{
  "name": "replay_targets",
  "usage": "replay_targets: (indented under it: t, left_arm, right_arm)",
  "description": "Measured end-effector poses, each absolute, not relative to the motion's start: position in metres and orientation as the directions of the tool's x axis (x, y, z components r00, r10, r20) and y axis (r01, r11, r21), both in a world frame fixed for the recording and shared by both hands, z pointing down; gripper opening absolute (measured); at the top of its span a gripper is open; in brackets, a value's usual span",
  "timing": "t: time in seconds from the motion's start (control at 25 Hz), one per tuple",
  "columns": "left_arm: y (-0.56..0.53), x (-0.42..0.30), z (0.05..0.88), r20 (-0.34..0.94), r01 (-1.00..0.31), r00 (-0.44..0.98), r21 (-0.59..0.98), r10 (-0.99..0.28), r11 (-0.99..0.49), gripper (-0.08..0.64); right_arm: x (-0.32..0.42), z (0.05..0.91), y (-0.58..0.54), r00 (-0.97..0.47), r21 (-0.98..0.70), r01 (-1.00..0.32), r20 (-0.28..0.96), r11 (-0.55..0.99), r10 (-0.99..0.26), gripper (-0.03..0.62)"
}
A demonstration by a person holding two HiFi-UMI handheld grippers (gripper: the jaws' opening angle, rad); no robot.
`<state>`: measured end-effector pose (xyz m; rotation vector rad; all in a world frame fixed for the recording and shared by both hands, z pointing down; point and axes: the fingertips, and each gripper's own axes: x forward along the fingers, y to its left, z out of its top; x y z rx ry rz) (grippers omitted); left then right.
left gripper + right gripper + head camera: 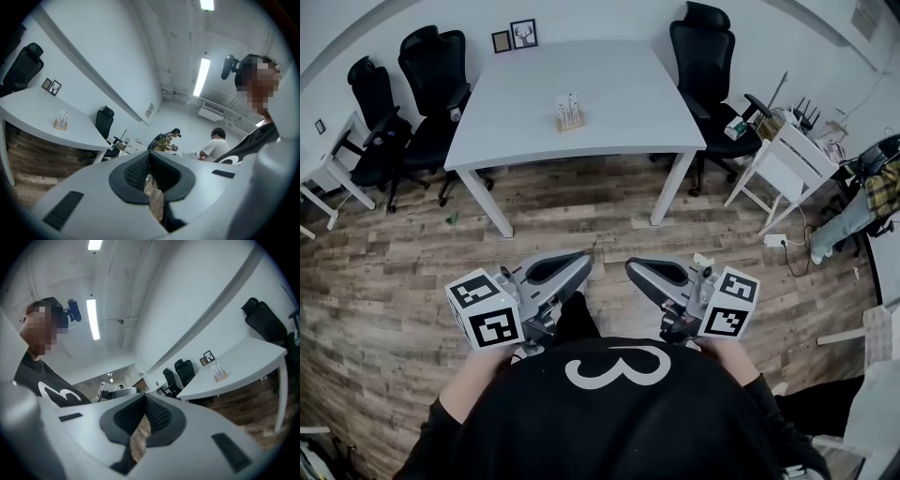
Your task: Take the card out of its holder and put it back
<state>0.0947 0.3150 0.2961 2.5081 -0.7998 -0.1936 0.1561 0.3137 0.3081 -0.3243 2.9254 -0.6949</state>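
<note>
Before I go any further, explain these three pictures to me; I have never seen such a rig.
No robot here: a person holds a two-jaw tool in each hand, the left gripper and the right gripper. The head view comes from a camera on the person's head, looking down; the other two from a camera riding on each gripper, looking along its jaws. Ahead stands a white table with a small wooden card holder and two picture frames at its far edge. Both grippers are shut, hold nothing and are well short of the table.
</note>
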Motion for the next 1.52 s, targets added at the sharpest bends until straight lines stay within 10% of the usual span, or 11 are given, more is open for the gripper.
replay_targets:
  t: [1.52]
  left_arm:
    - [-0.126,-0.065,0.347,0.117,-0.476,0.851,0.585,-0.512,-0.657,0.014]
  right_arm:
    - [0.008,0.341,-0.105,-0.918,-0.59,-0.329,0.017,0.738,-0.395,0.006]
